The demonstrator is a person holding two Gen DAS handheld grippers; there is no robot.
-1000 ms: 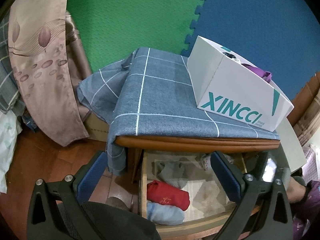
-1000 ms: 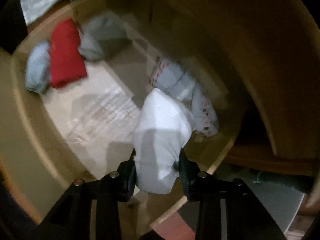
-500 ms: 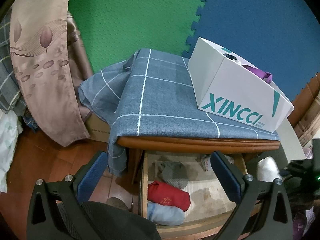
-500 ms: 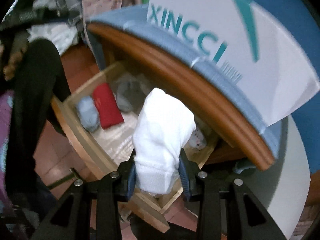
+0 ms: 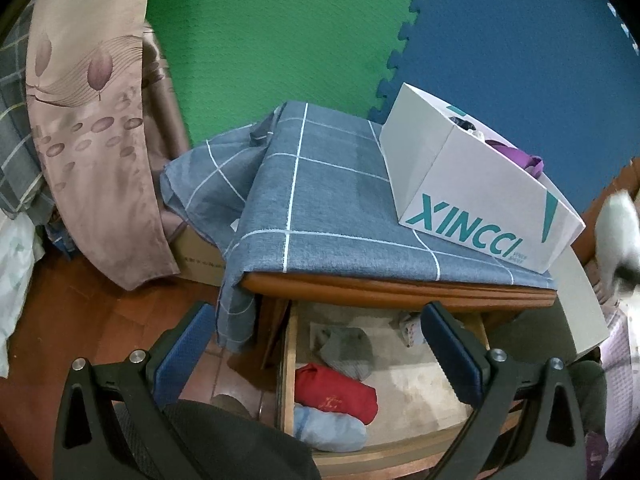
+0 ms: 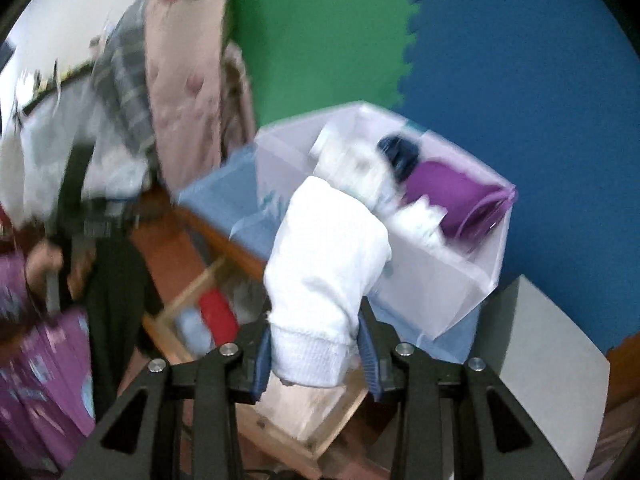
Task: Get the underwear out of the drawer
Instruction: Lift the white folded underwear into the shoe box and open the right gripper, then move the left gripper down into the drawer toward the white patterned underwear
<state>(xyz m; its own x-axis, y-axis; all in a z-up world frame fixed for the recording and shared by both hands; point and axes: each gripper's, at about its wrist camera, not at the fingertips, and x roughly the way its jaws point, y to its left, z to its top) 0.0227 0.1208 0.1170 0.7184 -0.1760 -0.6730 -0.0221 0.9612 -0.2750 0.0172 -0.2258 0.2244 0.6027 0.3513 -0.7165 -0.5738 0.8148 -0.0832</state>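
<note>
My right gripper (image 6: 316, 354) is shut on a rolled white underwear bundle (image 6: 326, 268), held high in front of the white XINCCI box (image 6: 432, 280). That bundle (image 5: 618, 226) shows blurred at the right edge of the left wrist view. The open wooden drawer (image 5: 288, 360) sits below the table top and holds a red roll (image 5: 338, 394), a light blue roll (image 5: 330, 428), a grey piece (image 5: 346, 348) and a patterned piece (image 5: 412, 326). My left gripper (image 5: 316, 354) hangs open above the drawer with nothing between its fingers.
A grey checked cloth (image 5: 332, 208) covers the table top, with the XINCCI box (image 5: 476, 200) on its right side holding purple and dark items. A beige curtain (image 5: 92, 120) hangs at left. Green and blue foam mats (image 5: 280, 40) line the wall. Red-brown floor lies at lower left.
My right gripper rose out of the drawer with the white bundle, from inside it up to the level of the box's open top. The left gripper stayed put.
</note>
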